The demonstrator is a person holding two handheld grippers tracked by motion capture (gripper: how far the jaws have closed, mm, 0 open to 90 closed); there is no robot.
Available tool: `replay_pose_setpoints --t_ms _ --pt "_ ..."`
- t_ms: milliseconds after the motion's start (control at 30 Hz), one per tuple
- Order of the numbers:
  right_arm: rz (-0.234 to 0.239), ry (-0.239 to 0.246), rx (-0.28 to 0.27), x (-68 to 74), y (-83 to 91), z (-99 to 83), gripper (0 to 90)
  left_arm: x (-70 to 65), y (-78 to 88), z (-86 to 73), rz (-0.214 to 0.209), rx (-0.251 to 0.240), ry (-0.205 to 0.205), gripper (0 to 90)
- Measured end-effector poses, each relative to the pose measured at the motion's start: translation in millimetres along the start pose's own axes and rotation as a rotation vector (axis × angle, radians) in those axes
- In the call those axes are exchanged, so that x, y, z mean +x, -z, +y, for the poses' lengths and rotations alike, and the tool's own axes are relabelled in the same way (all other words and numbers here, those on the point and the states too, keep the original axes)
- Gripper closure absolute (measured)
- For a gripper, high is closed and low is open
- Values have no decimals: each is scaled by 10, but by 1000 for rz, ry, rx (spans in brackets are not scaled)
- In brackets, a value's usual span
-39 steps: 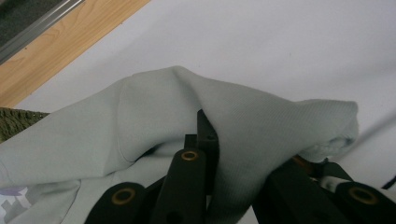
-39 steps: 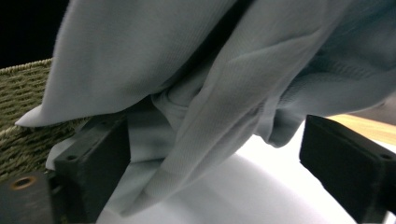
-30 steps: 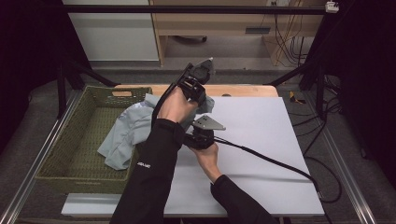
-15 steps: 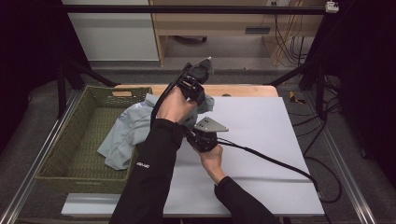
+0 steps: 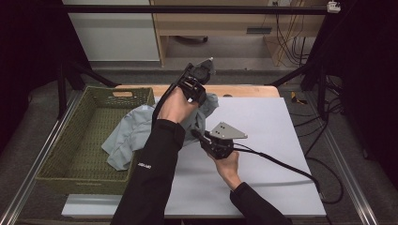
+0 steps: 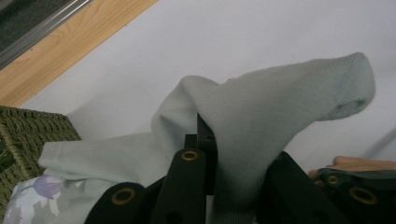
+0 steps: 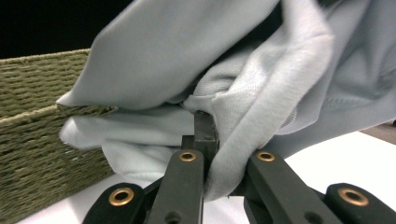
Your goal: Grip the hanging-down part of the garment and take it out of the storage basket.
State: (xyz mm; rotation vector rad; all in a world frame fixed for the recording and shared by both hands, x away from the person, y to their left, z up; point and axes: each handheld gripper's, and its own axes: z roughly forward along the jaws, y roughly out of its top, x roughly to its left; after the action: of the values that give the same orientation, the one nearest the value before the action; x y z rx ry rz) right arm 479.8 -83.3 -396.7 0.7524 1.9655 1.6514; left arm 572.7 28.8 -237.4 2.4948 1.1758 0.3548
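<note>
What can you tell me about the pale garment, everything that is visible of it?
The garment is pale grey-blue, a soft knit with a fine ribbed weave in the close views, and a small floral print patch shows at one edge. It is crumpled, not folded. Part of it hangs over the near wall of the basket and the rest lies on the white table. The left hand-held gripper is shut on a raised fold, and the right hand-held gripper has just closed on another fold, so both lift cloth.

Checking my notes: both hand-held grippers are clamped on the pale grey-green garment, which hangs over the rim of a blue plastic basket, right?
Not quite. The basket is green and woven, as the high view shows. Both the left hand-held gripper and the right hand-held gripper are clamped on the garment.
</note>
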Motion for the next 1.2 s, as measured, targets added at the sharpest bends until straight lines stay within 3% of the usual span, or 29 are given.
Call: replay_pose_setpoints --t_ms 100,333,600,1000,1200 --pt "-1 -23 -9 -27 123 45 874 14 7 -9 -10 1 2 841" --pt "-16 29 0 -94 383 108 874 -35 21 -28 -29 -7 -7 841" --pt "-41 28 0 -208 614 176 874 -96 53 -24 -59 -9 -22 841" --pt "-68 18 7 -383 861 201 875 -218 19 -10 -97 -30 -45 841" --pt "-92 27 -9 -431 942 225 875 -271 35 -10 -97 -35 -52 841"
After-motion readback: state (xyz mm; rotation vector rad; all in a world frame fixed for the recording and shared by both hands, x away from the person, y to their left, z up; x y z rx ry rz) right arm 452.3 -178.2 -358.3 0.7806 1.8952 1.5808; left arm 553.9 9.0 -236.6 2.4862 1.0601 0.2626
